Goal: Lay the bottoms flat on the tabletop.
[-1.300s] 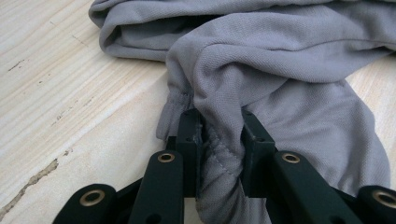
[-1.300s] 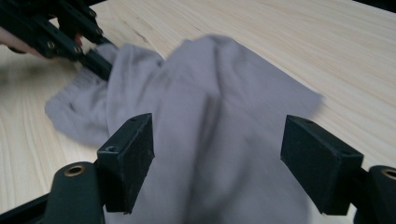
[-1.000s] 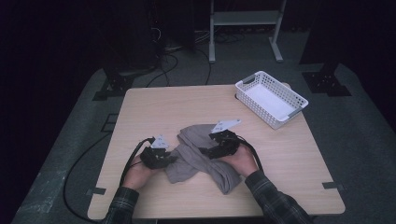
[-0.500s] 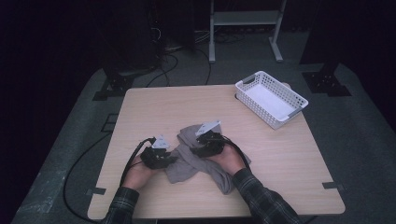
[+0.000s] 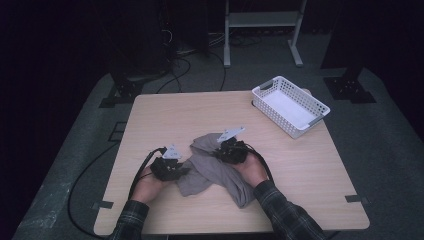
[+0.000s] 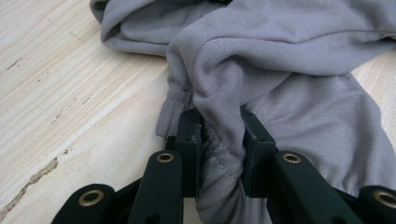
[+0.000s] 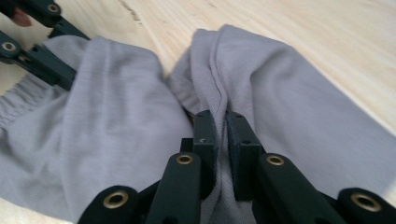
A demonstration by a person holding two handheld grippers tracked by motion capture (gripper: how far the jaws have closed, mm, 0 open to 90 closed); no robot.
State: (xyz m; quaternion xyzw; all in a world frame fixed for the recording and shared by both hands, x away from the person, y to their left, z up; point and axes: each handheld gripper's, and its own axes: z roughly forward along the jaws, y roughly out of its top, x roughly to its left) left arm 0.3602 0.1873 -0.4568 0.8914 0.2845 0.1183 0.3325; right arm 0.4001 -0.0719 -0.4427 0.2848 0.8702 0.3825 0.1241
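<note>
A light wooden table (image 5: 165,115) filled the middle of the high view, standing on grey carpet with dark surroundings. Toward its upper right corner sat a white plastic basket (image 5: 290,105), well apart from everything else. In the lower middle of the table lay a crumpled grey garment (image 5: 212,170), bunched into folds, with one end trailing toward the lower right.

The left gripper (image 5: 172,169) rested at the garment's left edge, a hand behind it and a black cable looping off to the left. In the left gripper view its jaws were clamped on a stitched, gathered hem of the cloth (image 6: 219,144). The right gripper (image 5: 227,150) sat at the garment's upper part; in the right gripper view its jaws were pinched narrowly on a seamed fold of the fabric (image 7: 220,126), and the left gripper (image 7: 37,51) showed at the upper left.
</note>
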